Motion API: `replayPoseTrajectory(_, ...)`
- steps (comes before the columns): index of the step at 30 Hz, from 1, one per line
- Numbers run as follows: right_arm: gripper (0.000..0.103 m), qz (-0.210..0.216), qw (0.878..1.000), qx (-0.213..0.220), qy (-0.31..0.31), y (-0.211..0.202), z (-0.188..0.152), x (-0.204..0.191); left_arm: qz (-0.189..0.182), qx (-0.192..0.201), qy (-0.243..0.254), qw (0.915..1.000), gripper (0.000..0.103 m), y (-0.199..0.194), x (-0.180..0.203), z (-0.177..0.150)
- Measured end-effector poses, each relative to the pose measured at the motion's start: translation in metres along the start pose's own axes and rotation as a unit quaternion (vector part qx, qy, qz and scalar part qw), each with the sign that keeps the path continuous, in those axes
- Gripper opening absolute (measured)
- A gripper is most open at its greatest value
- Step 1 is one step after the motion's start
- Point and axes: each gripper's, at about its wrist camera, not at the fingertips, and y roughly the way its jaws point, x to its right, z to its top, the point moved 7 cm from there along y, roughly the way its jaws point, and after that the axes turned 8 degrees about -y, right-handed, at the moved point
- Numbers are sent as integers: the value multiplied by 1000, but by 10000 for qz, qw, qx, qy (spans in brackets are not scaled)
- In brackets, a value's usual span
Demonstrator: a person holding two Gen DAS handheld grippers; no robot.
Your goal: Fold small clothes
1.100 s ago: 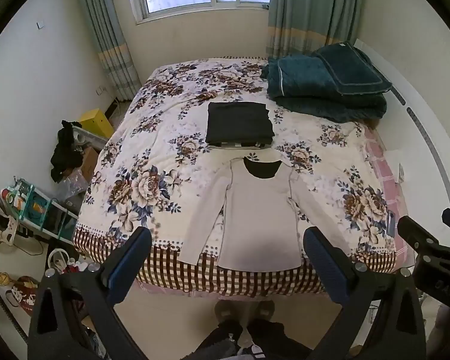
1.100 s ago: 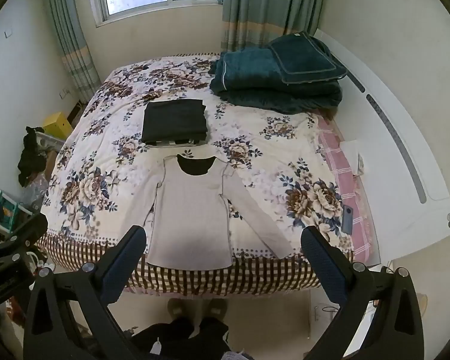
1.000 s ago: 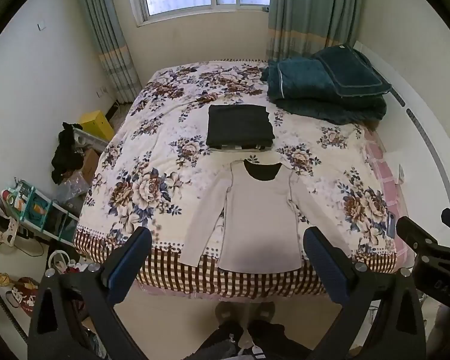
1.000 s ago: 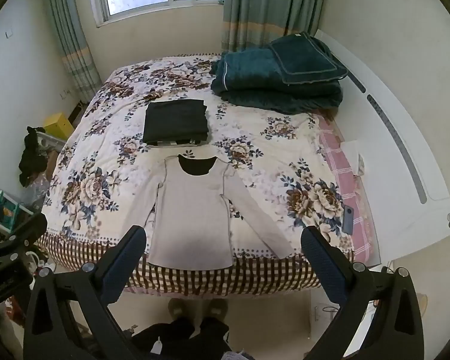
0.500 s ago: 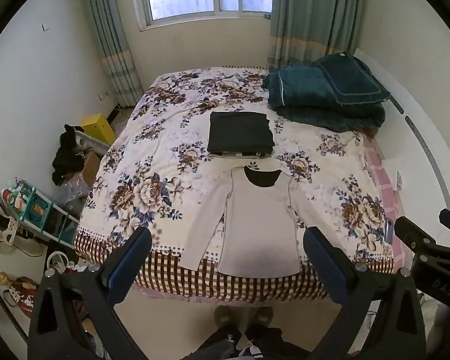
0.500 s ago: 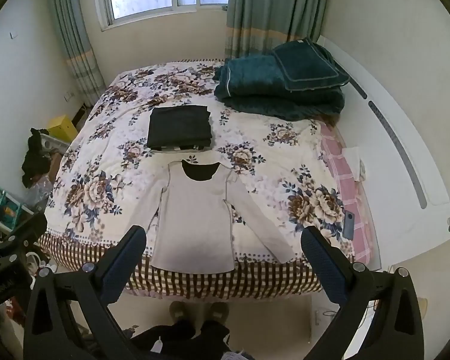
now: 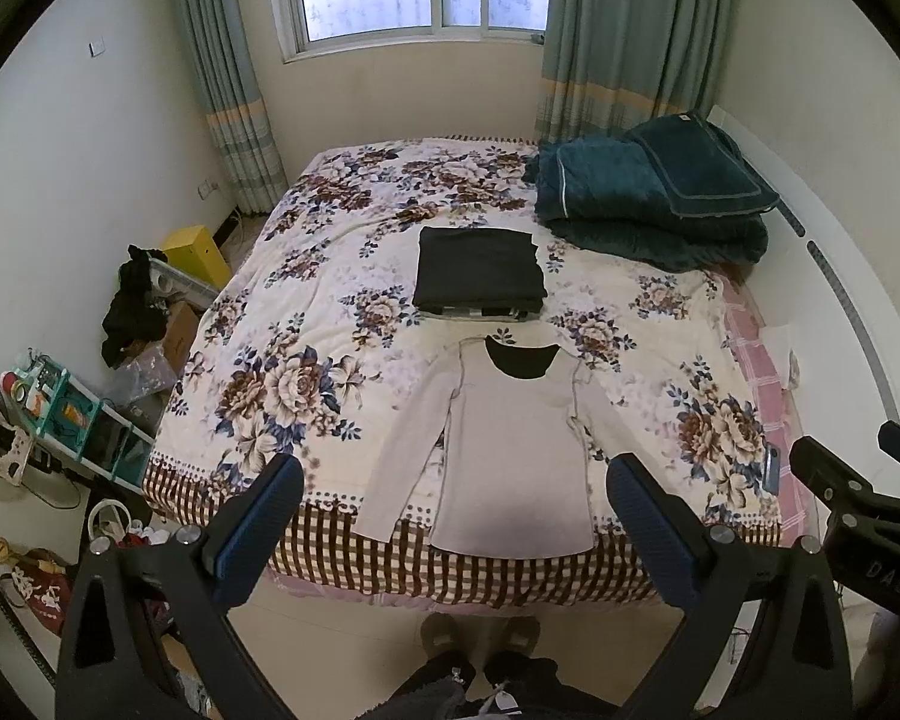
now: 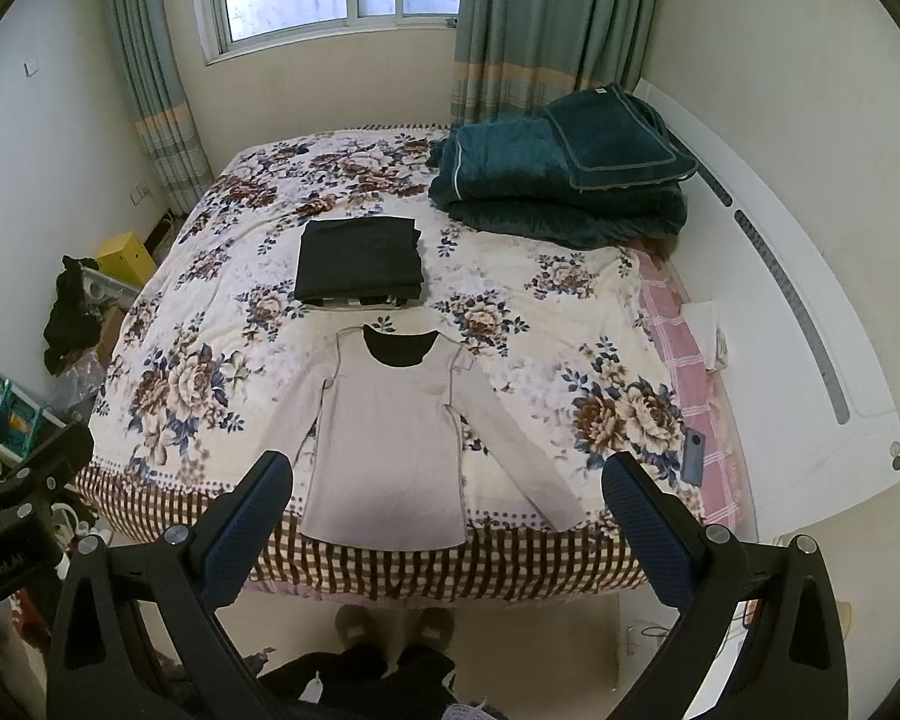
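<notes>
A light grey long-sleeved top lies flat, sleeves spread, at the near edge of the floral bed; it also shows in the right wrist view. A folded black garment sits on the bed just beyond its collar, also in the right wrist view. My left gripper is open and empty, held high above the foot of the bed. My right gripper is open and empty, held equally high. Neither touches the cloth.
Folded teal blankets lie at the bed's far right. A phone lies at the bed's right edge. Clutter and a yellow box fill the floor at the left. My slippered feet stand at the bed's foot.
Both grippers have tilted up and drawn back a little, so the bed and top sit lower and smaller in view. The clothes have not moved.
</notes>
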Motion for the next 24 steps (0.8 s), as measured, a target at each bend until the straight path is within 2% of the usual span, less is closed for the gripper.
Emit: replayPoseTrajectory(24,103,-25,10000,53,4,-9,7,0,-117,70,-84,9999,103,-6,-1,-1)
